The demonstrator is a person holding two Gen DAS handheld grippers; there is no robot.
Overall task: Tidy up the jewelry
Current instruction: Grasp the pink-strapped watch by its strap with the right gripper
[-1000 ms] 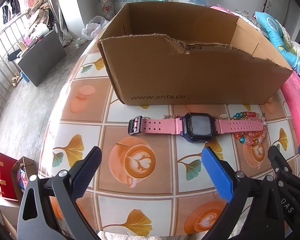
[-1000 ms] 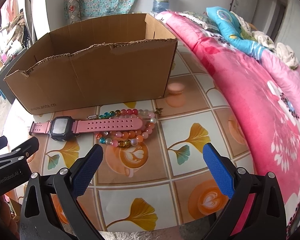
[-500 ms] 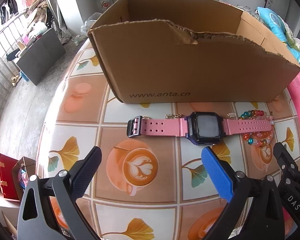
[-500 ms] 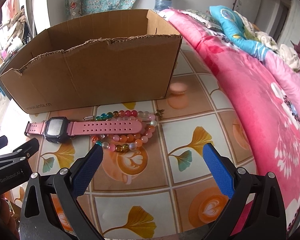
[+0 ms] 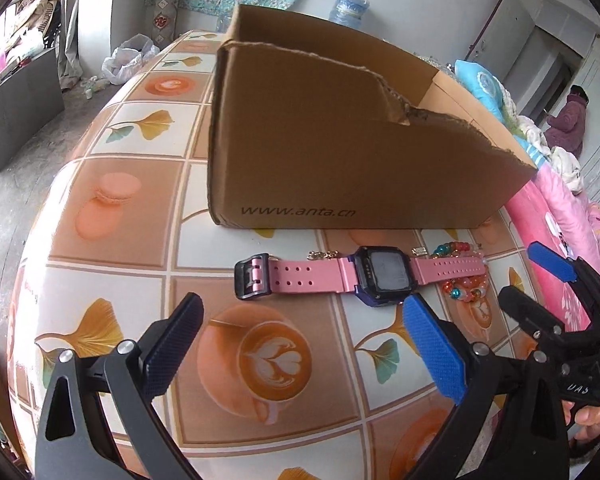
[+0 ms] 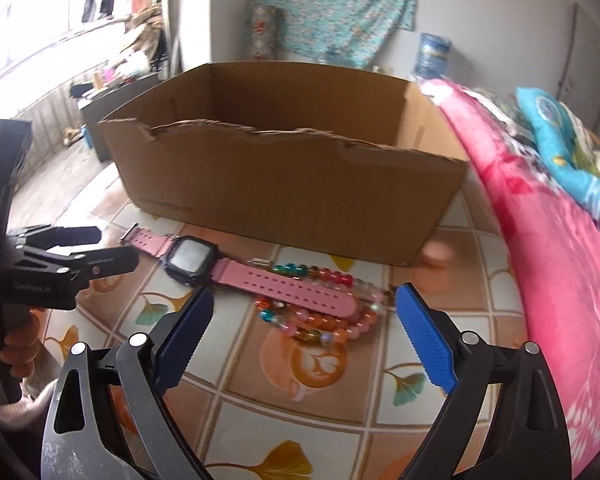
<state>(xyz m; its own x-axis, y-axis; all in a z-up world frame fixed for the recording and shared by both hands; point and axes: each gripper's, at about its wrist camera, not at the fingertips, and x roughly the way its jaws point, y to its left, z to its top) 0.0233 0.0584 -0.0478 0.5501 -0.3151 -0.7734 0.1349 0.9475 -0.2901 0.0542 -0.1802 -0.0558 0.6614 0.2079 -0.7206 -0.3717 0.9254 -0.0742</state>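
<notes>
The watch (image 5: 340, 276) lay across the beads (image 6: 324, 312) before the box (image 5: 340, 152), mid-surface. Both grippers, left (image 5: 300, 328) and right (image 6: 304, 316), hovered released; the right jaws had just been closing, nothing between them, likely for the beads.

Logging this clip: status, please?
Both tongs, left and right, open and empty; right just narrowing. Pink watch lying across bead bracelet, before cardboard box. Path clear.
</notes>
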